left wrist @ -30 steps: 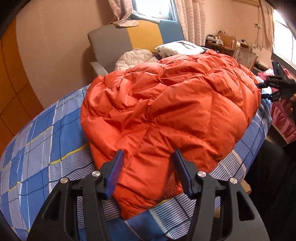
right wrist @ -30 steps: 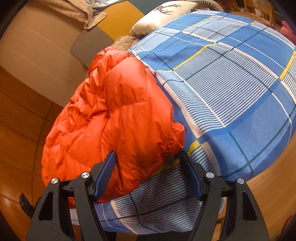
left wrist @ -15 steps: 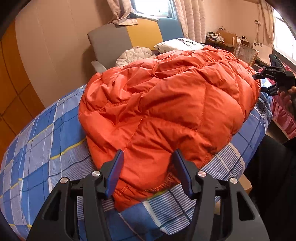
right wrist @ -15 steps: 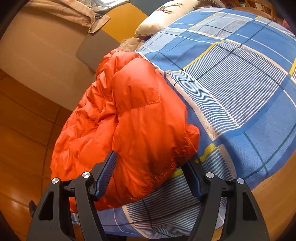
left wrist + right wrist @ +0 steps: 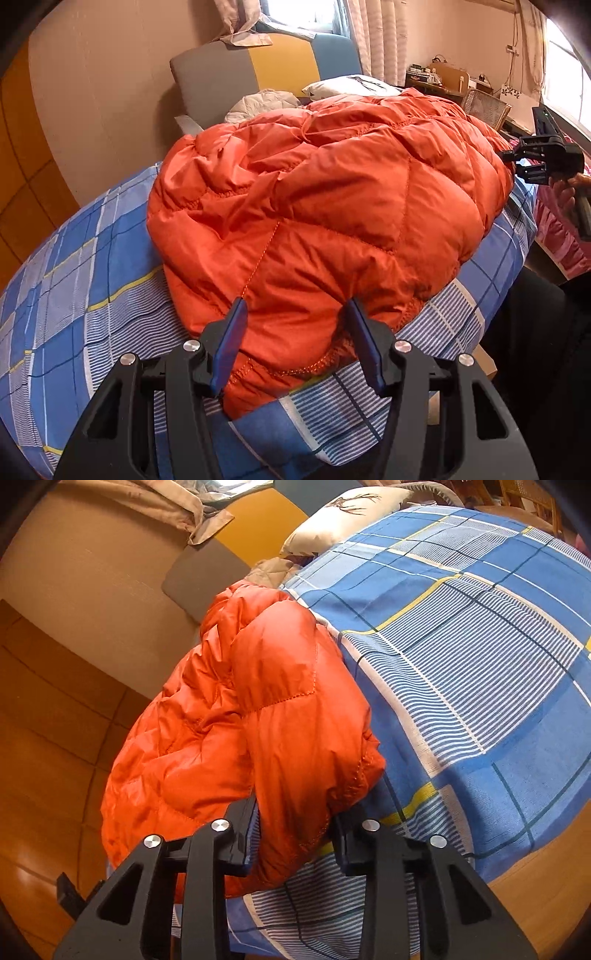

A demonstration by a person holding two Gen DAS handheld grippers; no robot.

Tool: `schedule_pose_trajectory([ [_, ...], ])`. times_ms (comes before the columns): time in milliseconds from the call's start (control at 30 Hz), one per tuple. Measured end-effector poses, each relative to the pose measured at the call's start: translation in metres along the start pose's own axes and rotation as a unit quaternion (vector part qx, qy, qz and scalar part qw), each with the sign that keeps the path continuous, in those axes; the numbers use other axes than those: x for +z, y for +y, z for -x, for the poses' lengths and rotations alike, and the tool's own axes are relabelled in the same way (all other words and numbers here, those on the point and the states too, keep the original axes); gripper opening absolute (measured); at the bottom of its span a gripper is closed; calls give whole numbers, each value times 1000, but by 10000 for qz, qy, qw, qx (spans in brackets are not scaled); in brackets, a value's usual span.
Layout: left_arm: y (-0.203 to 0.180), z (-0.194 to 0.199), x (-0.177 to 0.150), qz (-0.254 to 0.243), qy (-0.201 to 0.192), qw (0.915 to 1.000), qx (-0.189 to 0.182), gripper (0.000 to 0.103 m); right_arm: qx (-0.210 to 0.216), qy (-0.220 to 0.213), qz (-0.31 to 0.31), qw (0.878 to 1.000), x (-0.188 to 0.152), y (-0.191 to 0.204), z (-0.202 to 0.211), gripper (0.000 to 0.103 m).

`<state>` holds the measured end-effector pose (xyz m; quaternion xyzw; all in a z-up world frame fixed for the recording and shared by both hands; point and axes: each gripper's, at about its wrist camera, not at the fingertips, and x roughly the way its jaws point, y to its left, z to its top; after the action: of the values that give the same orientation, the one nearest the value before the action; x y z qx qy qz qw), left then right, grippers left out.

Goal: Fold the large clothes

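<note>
An orange quilted down jacket (image 5: 325, 206) lies in a puffy heap on a bed with a blue checked sheet (image 5: 74, 288). My left gripper (image 5: 295, 325) is open, its jaws set either side of the jacket's near hem without closing on it. In the right wrist view the jacket (image 5: 236, 716) hangs over the bed's edge. My right gripper (image 5: 291, 812) has its jaws around the jacket's near corner, narrower than before; the fabric hides the fingertips. The right gripper also shows in the left wrist view (image 5: 543, 162) at the jacket's far side.
A grey, yellow and blue headboard (image 5: 258, 70) stands behind the bed with a white pillow (image 5: 354, 85) and a pale quilted garment (image 5: 266, 105). A cluttered desk (image 5: 450, 81) is at the back right. Wooden floor (image 5: 48, 775) lies beside the bed.
Both grippers have moved in onto the jacket's edges. The right gripper's jaws have narrowed around the near corner. The left gripper's jaws stay wide open.
</note>
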<state>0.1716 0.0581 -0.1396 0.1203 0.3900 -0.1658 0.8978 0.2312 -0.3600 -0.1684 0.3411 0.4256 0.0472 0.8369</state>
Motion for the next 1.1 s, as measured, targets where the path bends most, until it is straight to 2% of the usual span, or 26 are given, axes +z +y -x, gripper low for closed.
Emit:
schedule_pose_trajectory([
  [33,2,-2,0,9,13,10000,-39,56,12,5,-73,10000,0,-2,0,44],
  [100,5,-5,-2,37,50,9999,-155,56,27,-37,-111,9999,0,-3,1,46],
  [167,7,-7,-3,24,83,9997,-231,56,127,-48,-292,9995,-2,-9,2,65],
  [333,10,-12,-1,-48,194,9991,-369,56,268,-62,-572,9980,1,-23,-7,65],
  [400,10,-14,1,-97,247,9989,-389,56,304,-84,-526,9981,5,-20,-12,60],
  [467,11,-15,3,-103,256,9988,-412,56,297,-114,-416,9986,9,-13,-16,40],
  [567,12,-17,4,-89,227,9988,-414,56,170,-157,-153,9996,12,2,-11,23],
  [633,12,-18,3,-59,200,9989,-423,56,100,-195,25,9998,12,11,-4,17],
  [833,16,-20,-3,-37,167,9988,-462,56,56,-349,552,9978,7,37,22,15],
  [1100,16,-22,-3,-262,220,9983,-471,56,-24,-455,1000,9939,9,62,30,14],
])
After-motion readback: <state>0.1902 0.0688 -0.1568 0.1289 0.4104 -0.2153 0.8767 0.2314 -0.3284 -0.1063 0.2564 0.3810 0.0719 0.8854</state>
